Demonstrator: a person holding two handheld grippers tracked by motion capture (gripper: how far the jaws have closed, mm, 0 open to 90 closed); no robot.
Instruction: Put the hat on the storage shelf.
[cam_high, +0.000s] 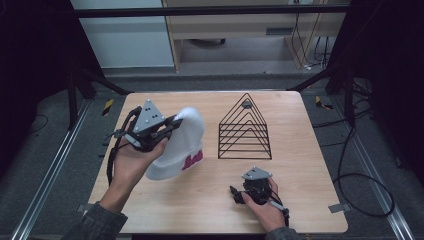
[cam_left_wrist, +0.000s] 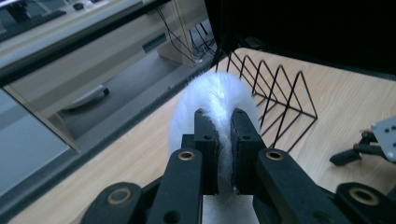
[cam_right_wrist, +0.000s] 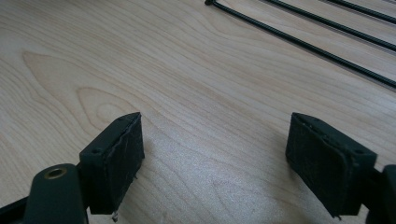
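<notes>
A white, soft-looking rounded object with a pink patch near its lower edge is held tilted above the left side of the table. My left gripper is shut on its upper rim. In the left gripper view the two jaws pinch that white rim between them, my left gripper pointing toward the rack. A black wire rack of triangular dividers stands at the table's middle right; the rack is just beyond the white object. My right gripper rests low at the front right. It is open over bare wood.
The wooden table has metal rails on the floor along both sides. Cables trail on the floor to the right. A cabinet and shelf unit stand beyond the far edge. The right gripper lies at the right edge of the left gripper view.
</notes>
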